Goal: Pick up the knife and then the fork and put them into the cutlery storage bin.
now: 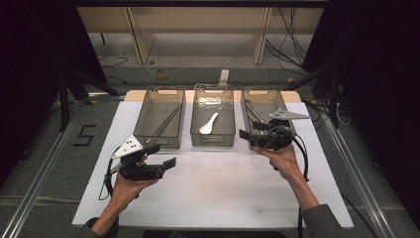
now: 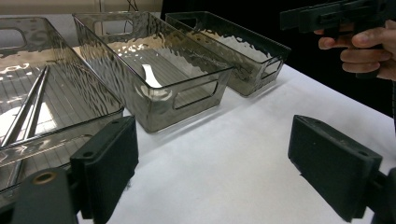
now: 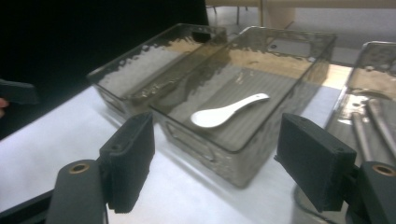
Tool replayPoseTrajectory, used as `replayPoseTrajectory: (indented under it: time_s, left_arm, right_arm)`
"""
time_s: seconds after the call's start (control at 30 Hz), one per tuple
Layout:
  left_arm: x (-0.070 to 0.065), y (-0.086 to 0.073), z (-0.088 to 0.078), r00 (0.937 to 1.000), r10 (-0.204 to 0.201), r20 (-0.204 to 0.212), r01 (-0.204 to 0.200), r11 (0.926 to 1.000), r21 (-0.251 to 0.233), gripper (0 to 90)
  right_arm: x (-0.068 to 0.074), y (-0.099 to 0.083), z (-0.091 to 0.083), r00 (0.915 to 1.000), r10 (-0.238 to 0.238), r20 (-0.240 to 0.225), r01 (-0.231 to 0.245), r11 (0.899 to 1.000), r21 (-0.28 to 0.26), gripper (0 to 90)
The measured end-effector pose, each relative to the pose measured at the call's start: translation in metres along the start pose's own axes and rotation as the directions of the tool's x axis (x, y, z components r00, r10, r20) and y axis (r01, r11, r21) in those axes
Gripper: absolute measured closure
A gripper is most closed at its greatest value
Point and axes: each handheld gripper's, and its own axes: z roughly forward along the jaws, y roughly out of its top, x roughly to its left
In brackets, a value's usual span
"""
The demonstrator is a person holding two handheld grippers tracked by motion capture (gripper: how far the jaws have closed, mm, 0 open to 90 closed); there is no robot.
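Sorting looks unfinished: both the left gripper (image 1: 166,154) and right gripper (image 1: 246,134) gape empty, the spoon (image 1: 208,123) lying at twelve o'clock in the middle bin (image 1: 213,140).

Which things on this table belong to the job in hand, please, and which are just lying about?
In the job:
right gripper, jaws open
right bin
metal sticks in it

Lying about:
middle bin
white spoon
left bin
its chopsticks
left gripper, open

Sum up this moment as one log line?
left hand-held gripper: open, empty | right hand-held gripper: open, empty | spoon: in middle bin
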Motion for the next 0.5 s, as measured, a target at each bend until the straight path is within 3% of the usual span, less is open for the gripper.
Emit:
replayPoseTrajectory:
  time_s: [0.5]
  left_arm:
    - [-0.002, 0.0, 0.0, 0.9999, 0.0, 0.014, 0.0, 1.0, 0.002, 15.4]
  right_arm:
    - [0.016, -0.015, -0.013, 0.9984, -0.019, -0.052, 0.016, 0.998, -0.058, 24.8]
